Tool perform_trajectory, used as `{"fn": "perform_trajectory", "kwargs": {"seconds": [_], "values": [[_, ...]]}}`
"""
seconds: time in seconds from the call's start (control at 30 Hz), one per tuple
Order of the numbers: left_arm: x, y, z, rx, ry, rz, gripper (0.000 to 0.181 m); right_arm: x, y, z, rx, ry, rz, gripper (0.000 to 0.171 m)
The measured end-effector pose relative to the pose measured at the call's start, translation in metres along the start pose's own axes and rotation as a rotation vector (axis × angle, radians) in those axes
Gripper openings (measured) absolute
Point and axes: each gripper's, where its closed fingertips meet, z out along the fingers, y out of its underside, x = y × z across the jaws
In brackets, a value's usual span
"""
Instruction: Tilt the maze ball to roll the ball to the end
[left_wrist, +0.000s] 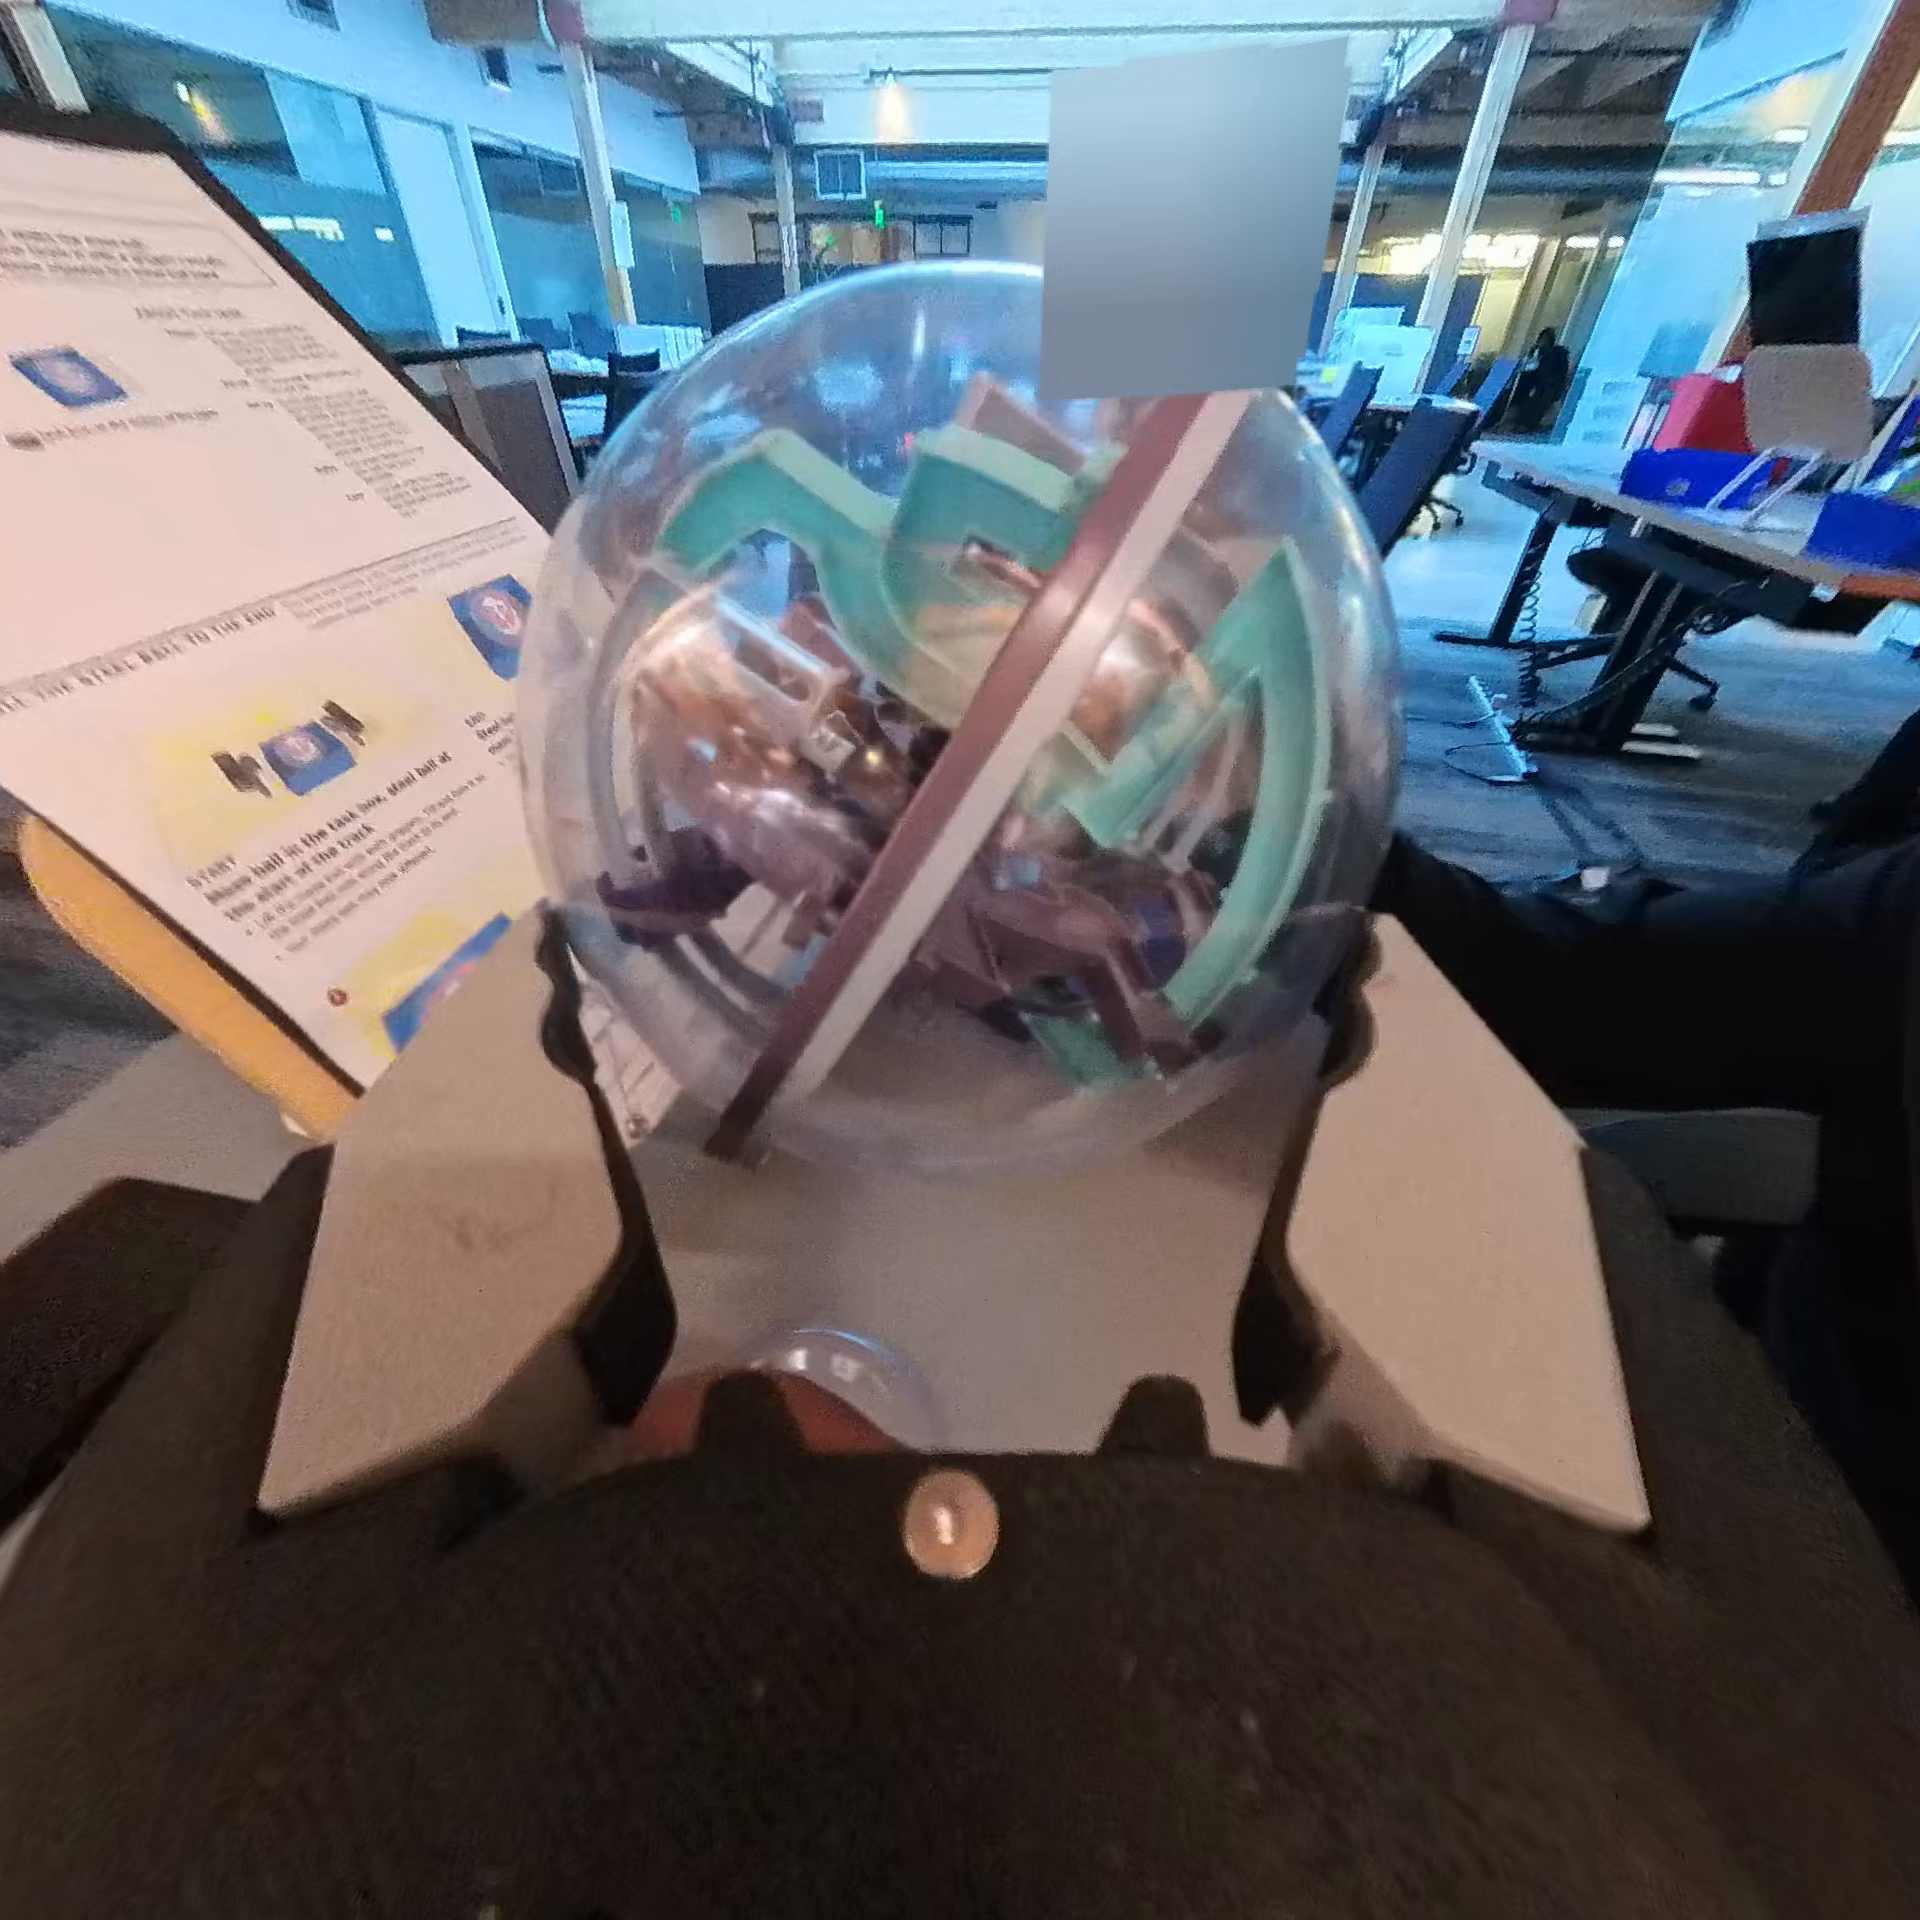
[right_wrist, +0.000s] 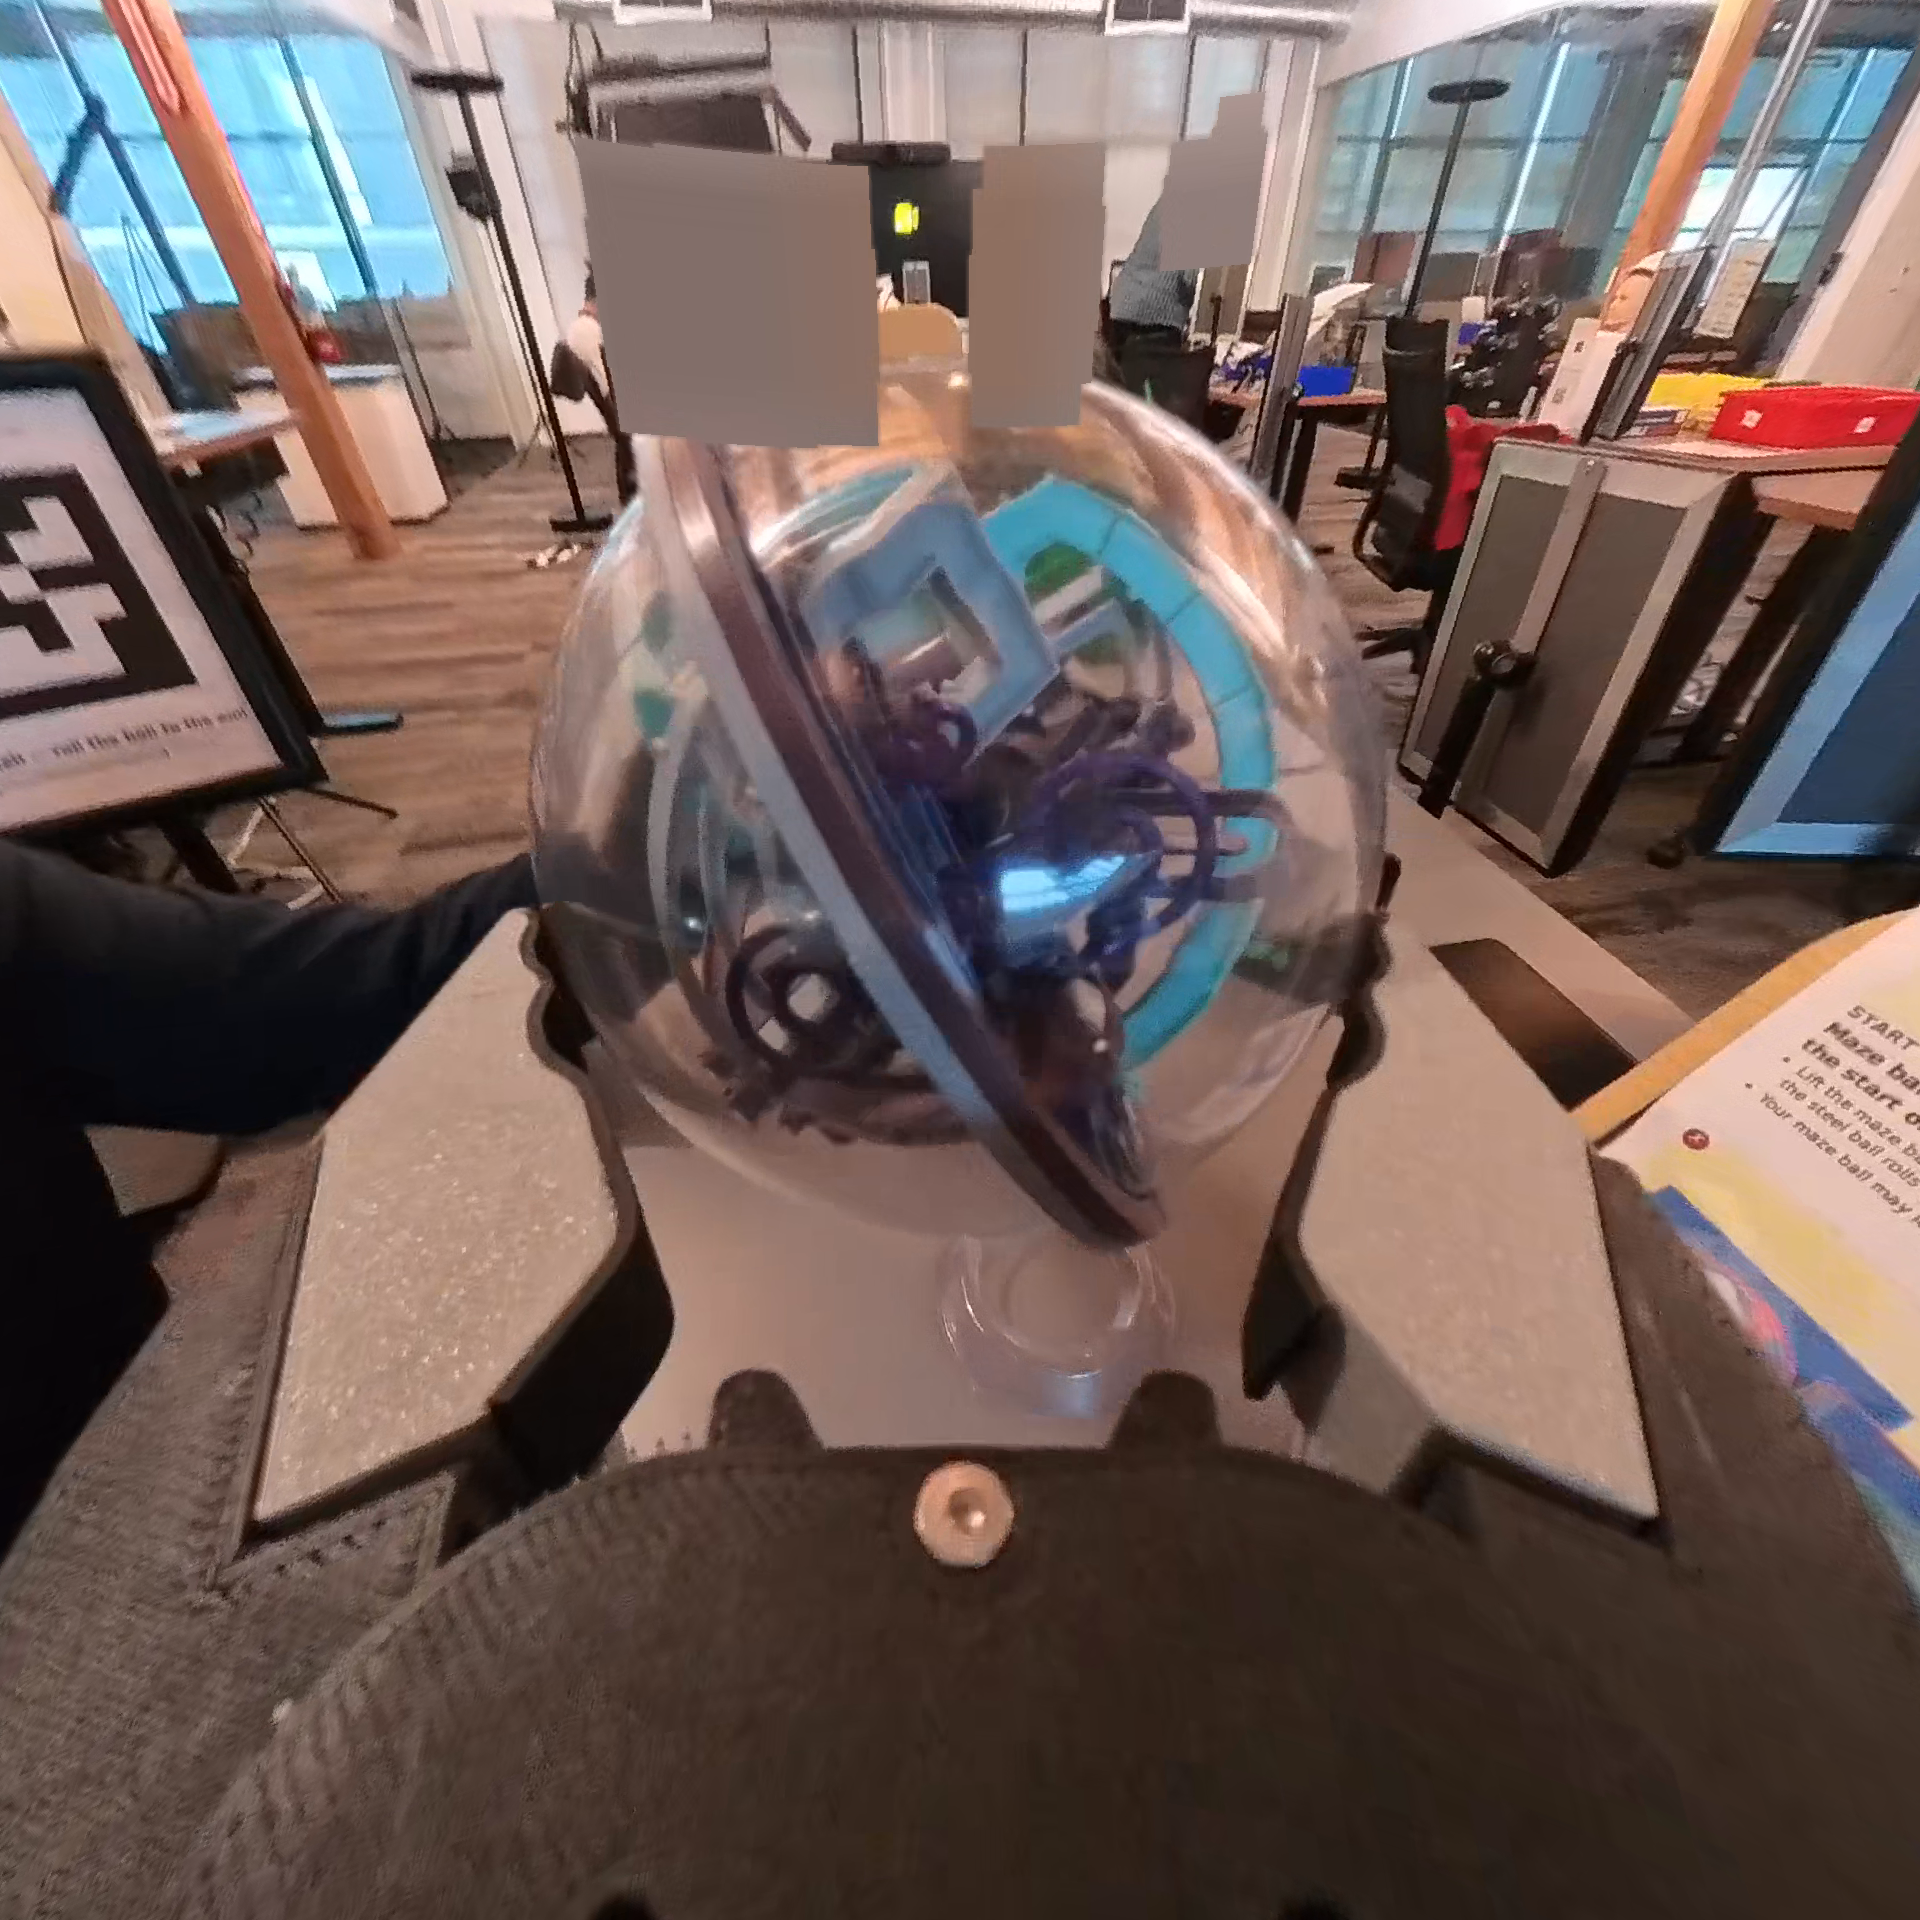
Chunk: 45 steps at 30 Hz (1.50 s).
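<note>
The maze ball (left_wrist: 935, 675) is a clear plastic sphere with green, brown and purple tracks inside and a dark equator band that runs diagonally. It is held in the air between both grippers. My left gripper (left_wrist: 951, 935) is shut on its lower sides, one black finger (left_wrist: 566, 997) on each side. In the right wrist view the maze ball (right_wrist: 935, 779) shows blue and purple tracks, and my right gripper (right_wrist: 956, 935) is shut on it the same way. I cannot make out the small steel ball inside.
A clear ring stand (right_wrist: 1049, 1330) sits on the grey table (right_wrist: 790, 1320) under the sphere. An instruction sheet on a board (left_wrist: 208, 623) leans at the left. A framed marker board (right_wrist: 83, 592) and a dark sleeve (right_wrist: 208, 987) are nearby. Office desks (left_wrist: 1714, 520) stand behind.
</note>
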Motion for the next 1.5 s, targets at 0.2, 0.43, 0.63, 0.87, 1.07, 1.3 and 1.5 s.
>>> {"fn": "perform_trajectory", "kwargs": {"seconds": [0.2, 0.43, 0.63, 0.87, 1.07, 1.3, 1.5], "values": [[0.007, 0.006, 0.013, -0.028, 0.026, -0.140, 0.139, 0.002, -0.017, -0.012, 0.078, 0.027, 0.080, 0.143], [0.011, 0.015, 0.020, -0.077, 0.042, -0.181, 0.139, 0.003, -0.014, -0.017, 0.052, 0.041, 0.111, 0.143], [0.013, 0.031, 0.031, -0.137, 0.070, -0.213, 0.139, 0.009, -0.019, -0.019, 0.085, 0.077, 0.131, 0.143], [0.010, 0.038, 0.038, -0.158, 0.031, -0.166, 0.139, 0.015, -0.015, -0.022, 0.072, 0.095, 0.174, 0.142], [0.006, 0.043, 0.032, -0.191, 0.001, -0.135, 0.138, 0.016, -0.008, -0.017, 0.048, 0.075, 0.203, 0.141], [0.030, 0.111, 0.027, -0.299, 0.079, -0.315, 0.136, 0.001, 0.031, 0.009, -0.075, 0.008, 0.186, 0.139], [0.044, 0.158, -0.004, -0.287, 0.032, -0.369, 0.136, -0.022, 0.088, 0.032, -0.084, -0.042, 0.265, 0.139]]}}
